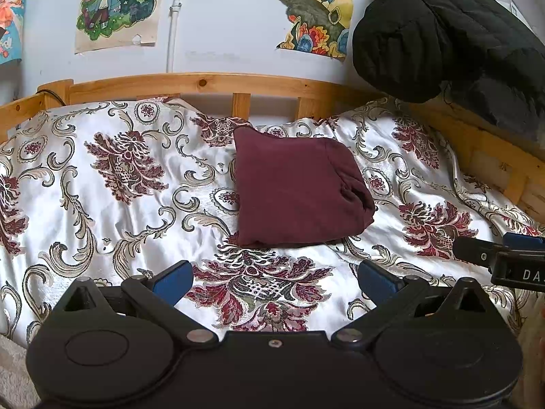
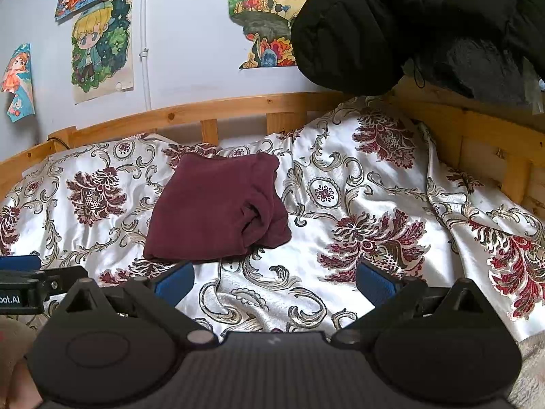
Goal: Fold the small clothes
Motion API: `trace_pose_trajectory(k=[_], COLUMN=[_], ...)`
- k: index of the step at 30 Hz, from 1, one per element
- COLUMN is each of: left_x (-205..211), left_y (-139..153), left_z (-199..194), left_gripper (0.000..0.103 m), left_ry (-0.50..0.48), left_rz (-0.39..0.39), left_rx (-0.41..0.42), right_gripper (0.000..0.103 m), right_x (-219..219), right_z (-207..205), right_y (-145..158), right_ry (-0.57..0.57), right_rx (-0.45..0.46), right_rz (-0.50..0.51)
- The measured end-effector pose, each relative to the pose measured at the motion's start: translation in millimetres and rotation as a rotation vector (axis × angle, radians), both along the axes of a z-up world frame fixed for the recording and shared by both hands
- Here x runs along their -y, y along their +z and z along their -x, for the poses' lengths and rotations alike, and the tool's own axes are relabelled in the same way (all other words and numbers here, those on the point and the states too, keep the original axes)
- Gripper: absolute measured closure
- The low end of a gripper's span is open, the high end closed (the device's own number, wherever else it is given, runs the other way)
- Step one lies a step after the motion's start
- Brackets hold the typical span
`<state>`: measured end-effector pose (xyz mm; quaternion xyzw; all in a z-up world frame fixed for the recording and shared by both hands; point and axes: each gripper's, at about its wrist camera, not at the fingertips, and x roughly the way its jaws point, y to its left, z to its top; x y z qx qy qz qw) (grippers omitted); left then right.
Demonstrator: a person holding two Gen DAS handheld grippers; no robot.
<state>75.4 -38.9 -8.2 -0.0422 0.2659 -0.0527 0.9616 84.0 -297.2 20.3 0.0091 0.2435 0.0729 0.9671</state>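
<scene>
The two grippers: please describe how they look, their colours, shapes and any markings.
Both look alike. The left gripper and the right gripper have black bodies with two round discs, black linkage arms joined by silver screws, and blue ribbed fingertips. White lettering marks their sides, only partly readable. No cables or sleeves show.

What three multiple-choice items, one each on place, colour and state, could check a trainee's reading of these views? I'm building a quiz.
1. Where does the folded garment lie?
A. on the patterned bedspread
B. over the wooden bed rail
C. in a gripper

2. What colour is it?
A. black
B. maroon
C. white

3. How do the left gripper and right gripper stand?
A. both open, empty
B. both shut
C. left shut on cloth

Key: 1 A, it rests flat on the floral cover; 2 B, dark red cloth; 3 A, the blue pads are spread wide with only bedspread between.
</scene>
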Motion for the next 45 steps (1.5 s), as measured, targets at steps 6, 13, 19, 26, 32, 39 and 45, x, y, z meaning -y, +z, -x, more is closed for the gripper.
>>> trace_pose_trajectory(k=[6,13,19,26,32,39,45], left_x=[0,1,0,11,12,10,10], left_y=[0,-5,-2,5,8,8,10], left_z=[0,4,5,6,9,3,5], left_gripper=[0.001,0.001,0.001,0.001,0.001,0.001,0.001], left_ry=[0.0,0.001,0.026,0.135,0.121,0.114,0.106], left_rz=[0.001,0.007,0.001,-0.116,-0.124,-0.131,-0.132], left_rx=[-0.003,-0.007,0.019,0.024,0.032,0.03,0.035], right_gripper=[0.0,0.0,0.0,0.0,0.0,0.0,0.0], right_x=[1,1,1,0,1,1,0], right_z=[0,0,0,0,0,0,0], right_y=[0,-1,-1,-1,-1,-1,-1], right_ry=[0.001,-0.001,-0.002,-0.005,-0.004,-0.004,-0.005], right_rx=[0.001,-0.001,0.0,-0.002,-0.003,-0.003,-0.004], right_rz=[0.0,-0.001,-0.002,-0.001,-0.001,-0.001,-0.002])
